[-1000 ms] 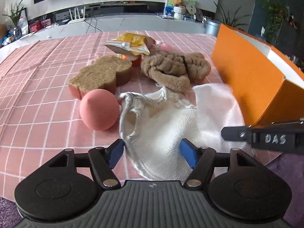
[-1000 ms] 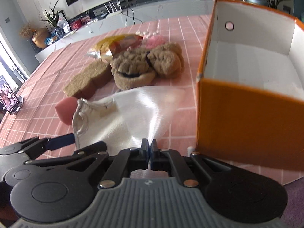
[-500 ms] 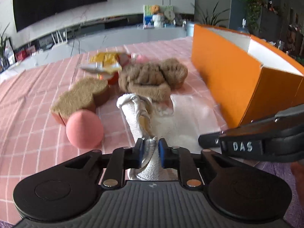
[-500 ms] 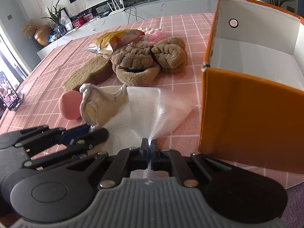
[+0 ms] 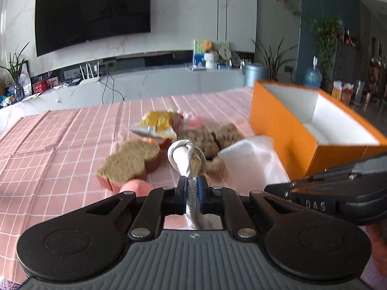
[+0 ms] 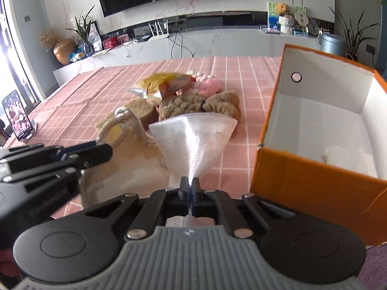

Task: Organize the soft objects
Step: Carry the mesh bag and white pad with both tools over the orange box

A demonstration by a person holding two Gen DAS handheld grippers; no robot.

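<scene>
Grippers share one white towelling cloth [image 6: 193, 133] above pink checked tablecloth [image 5: 60, 145]: left gripper [image 5: 192, 191] clamped on bunched hem, right gripper [image 6: 191, 188] pinching corner. Orange cardboard box [image 6: 302, 188] at three o'clock.

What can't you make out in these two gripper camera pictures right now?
- Pink ball, left wrist view: mostly hidden behind the left gripper.
- Orange box floor, right wrist view: near part hidden by its front wall.
- Snack packet: print too blurred to read.
</scene>
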